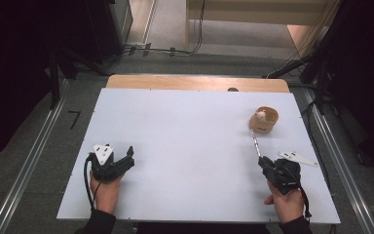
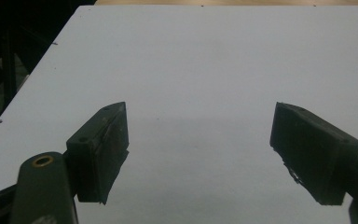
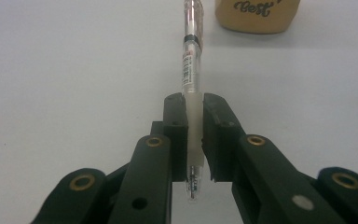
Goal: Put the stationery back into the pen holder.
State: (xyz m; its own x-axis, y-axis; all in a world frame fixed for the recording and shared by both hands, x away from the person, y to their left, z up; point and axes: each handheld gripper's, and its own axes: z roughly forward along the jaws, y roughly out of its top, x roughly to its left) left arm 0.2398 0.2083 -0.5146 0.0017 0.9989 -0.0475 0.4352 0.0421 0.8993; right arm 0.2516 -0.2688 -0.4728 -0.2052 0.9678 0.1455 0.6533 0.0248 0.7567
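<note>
A clear plastic pen [image 3: 190,65] with a white grip is clamped between the jaws of my right gripper [image 3: 194,135]; its tip points back toward the camera and its far end reaches toward a tan cup [image 3: 257,15] with dark lettering. In the high view the pen [image 1: 256,144] sticks out from the right gripper [image 1: 265,162] toward the cup [image 1: 264,120], which holds something small and white. My left gripper [image 1: 128,155] rests at the table's left front, and the left gripper view shows it [image 2: 200,149] wide open over bare white tabletop.
The white table [image 1: 185,131] has a wooden strip [image 1: 197,83] along its far edge. Cables and dark stands lie on the floor beyond [image 1: 175,48]. Metal rails [image 1: 29,165] run along both sides of the table.
</note>
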